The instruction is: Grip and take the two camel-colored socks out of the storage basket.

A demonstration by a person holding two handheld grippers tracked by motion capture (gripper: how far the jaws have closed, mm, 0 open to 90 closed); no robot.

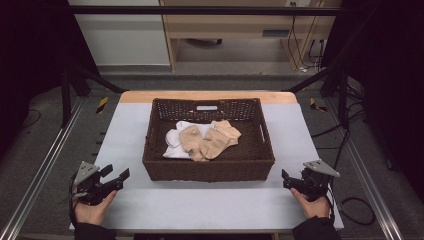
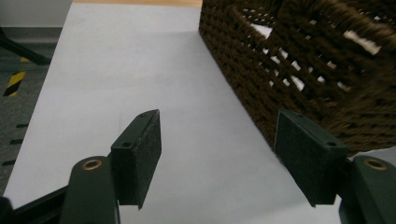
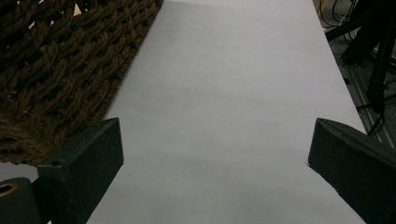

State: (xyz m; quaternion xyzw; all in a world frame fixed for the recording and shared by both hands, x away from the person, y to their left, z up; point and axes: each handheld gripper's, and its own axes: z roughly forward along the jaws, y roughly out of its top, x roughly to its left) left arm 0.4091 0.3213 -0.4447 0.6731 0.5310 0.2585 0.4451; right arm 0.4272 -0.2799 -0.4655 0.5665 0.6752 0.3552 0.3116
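Socks [image 1: 202,140] lie heaped mid-basket [image 1: 208,170], beige pair atop white, long axis slanting near-left to far-right. Left gripper [image 1: 116,175] and right gripper [image 1: 286,179] both released, empty, flanking basket's near corners; heap forward and inward from each, roughly equidistant.

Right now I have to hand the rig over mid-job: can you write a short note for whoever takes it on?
Left gripper: open, holding nothing, low over the table off the basket's front left corner.
Right gripper: open, holding nothing, off the front right corner.
Basket: dark wicker, mid-table, upright.
Socks: beige socks lie in a loose heap on white socks, all inside the basket.
Done: nothing picked up; neither gripper touches a sock.
Left: probably reach in over the rim and lift the socks out, beige ones first since they lie on top. How many there are I cannot tell.
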